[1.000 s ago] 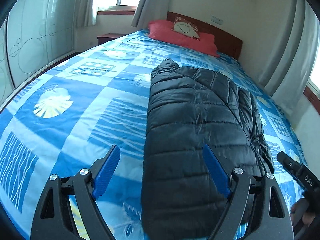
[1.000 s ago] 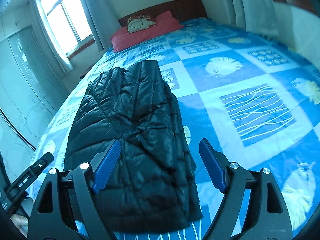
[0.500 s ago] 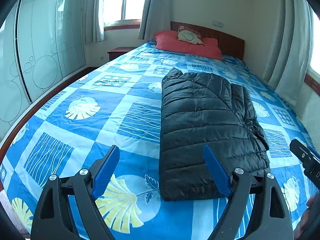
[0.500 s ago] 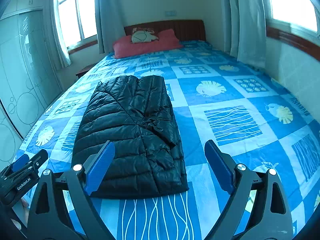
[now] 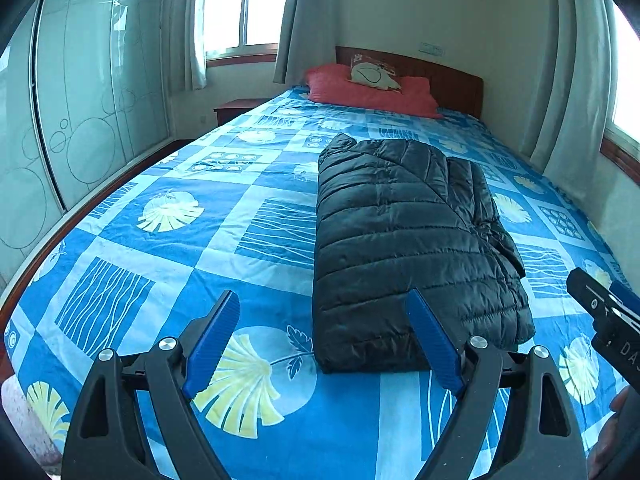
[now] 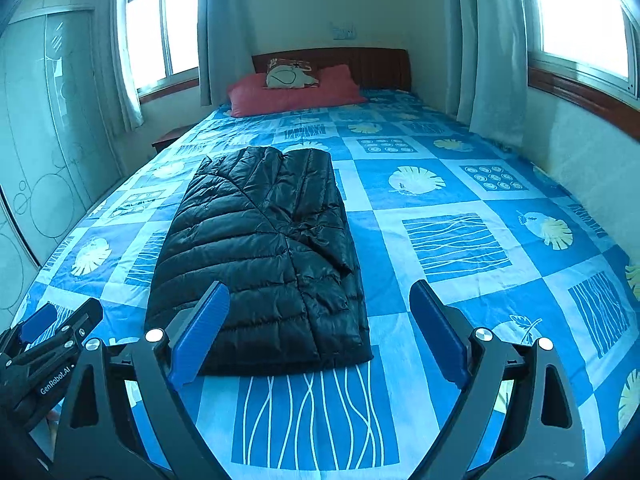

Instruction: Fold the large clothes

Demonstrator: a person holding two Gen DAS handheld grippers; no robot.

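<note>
Left wrist view: left gripper (image 5: 323, 343) w/ jaws spread wide, nothing between the blue pads (image 5: 212, 340), held above the near end of the bed (image 5: 168, 240). Black puffer jacket (image 5: 404, 240) lies folded into a long rectangle on the blue patterned bedspread, lengthwise toward the headboard (image 5: 444, 80), a bit right of centre. Jacket's near edge sits just past the gripper's right pad; gripper not touching it. A loose flap sticks out on the jacket's right side. Red pillow (image 5: 372, 98) at the head of the bed w/ a small cream cushion (image 5: 374, 76) on top. Frosted wardrobe doors (image 5: 92, 92) on the left, window w/ curtains beyond. Right gripper (image 5: 608, 320) pokes in at the right edge, only partly seen.

Right wrist view: right gripper (image 6: 320, 332) also wide apart, empty, above the foot of the bed (image 6: 460, 240). Jacket (image 6: 264, 252) lies left of centre here, its near hem just beyond and partly behind the left pad (image 6: 200, 332); no contact visible. Quilted top smooth-ish, diagonal seam across it, creased flap at the right edge. Pillow (image 6: 296, 94) and cushion (image 6: 290, 76) against the headboard (image 6: 360, 66). Left gripper (image 6: 52, 336) seen at lower left, off the jacket's left side, labelled body visible. Curtained window (image 6: 580, 12) on the right wall.
</note>
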